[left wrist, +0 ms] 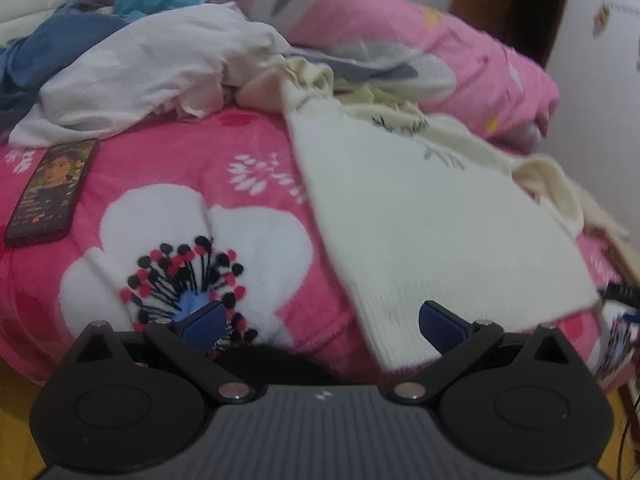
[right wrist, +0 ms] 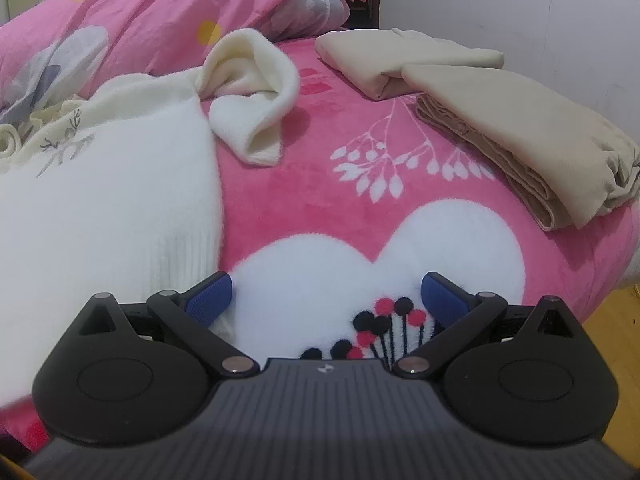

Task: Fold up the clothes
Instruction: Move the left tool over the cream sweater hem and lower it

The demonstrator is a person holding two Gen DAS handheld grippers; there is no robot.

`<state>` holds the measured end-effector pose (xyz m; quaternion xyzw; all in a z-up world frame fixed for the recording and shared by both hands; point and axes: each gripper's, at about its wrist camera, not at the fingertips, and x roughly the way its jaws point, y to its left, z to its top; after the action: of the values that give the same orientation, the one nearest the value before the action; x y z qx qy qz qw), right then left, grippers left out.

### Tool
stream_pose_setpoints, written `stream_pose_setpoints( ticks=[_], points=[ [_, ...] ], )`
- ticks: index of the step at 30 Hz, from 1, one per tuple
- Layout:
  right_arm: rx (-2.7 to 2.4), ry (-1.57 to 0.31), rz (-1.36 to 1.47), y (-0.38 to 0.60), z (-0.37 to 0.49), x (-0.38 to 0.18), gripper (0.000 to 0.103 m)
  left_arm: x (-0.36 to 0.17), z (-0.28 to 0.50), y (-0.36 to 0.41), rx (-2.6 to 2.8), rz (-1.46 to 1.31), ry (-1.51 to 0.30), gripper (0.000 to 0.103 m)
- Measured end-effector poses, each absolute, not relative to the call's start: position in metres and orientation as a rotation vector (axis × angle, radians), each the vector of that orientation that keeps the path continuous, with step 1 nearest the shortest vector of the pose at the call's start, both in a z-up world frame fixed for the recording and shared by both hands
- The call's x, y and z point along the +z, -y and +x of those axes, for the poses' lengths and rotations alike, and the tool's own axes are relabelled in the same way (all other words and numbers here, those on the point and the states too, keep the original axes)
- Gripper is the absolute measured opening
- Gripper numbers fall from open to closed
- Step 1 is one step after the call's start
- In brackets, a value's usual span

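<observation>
Both hand-held grippers — left, right — gape empty over the pink blanket beside the cream sweater.

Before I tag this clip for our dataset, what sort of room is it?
Most likely a home bedroom: clothes lie on a bed under a pink floral blanket, a rolled pink quilt sits at the back, and a phone rests beside an unfolded cream sweater.
</observation>
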<state>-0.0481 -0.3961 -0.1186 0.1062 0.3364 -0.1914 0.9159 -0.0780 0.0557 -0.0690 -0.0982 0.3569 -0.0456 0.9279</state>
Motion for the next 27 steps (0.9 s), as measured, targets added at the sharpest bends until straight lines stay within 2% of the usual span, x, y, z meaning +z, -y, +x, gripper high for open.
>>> stream_pose_setpoints(
  ticks=[18,27],
  points=[
    [-0.364,-0.656,0.233,0.400,-0.055,-0.120,0.102,-0.066,-0.083,-0.048,-0.077,-0.145,-0.694,0.103],
    [-0.284,-0.632,0.286,0.412,-0.066,-0.116,0.102,-0.068,-0.091,-0.029,-0.258,-0.102,-0.691,0.103]
  ],
)
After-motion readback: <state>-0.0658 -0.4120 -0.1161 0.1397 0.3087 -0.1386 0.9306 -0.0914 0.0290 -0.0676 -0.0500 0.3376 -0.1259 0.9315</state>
